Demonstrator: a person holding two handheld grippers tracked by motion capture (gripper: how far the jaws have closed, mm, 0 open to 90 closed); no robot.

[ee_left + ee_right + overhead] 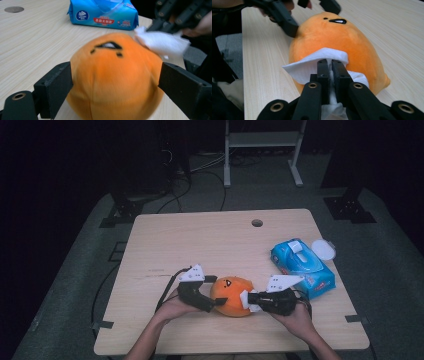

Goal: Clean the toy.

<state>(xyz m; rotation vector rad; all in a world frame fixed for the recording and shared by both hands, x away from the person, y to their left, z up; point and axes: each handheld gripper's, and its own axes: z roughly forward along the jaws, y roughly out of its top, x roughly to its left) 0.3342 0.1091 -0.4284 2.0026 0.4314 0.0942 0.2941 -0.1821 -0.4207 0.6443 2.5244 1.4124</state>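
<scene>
An orange plush toy (229,292) with a small black face lies near the table's front edge. My left gripper (216,303) grips it from the left; in the left gripper view its jaws press both sides of the plush (115,75). My right gripper (251,301) is shut on a white wipe (244,298) and holds it against the plush's right end. In the right gripper view the jaws (331,65) pinch the wipe (307,66), which lies folded over the plush (342,37). The left gripper view has the wipe (162,43) touching the toy's upper right.
A blue pack of wet wipes (302,264) lies to the right of the plush, with a white round lid (323,249) behind it. The table (200,240) has a cable hole (257,223) near its far edge. Cables trail off the left side.
</scene>
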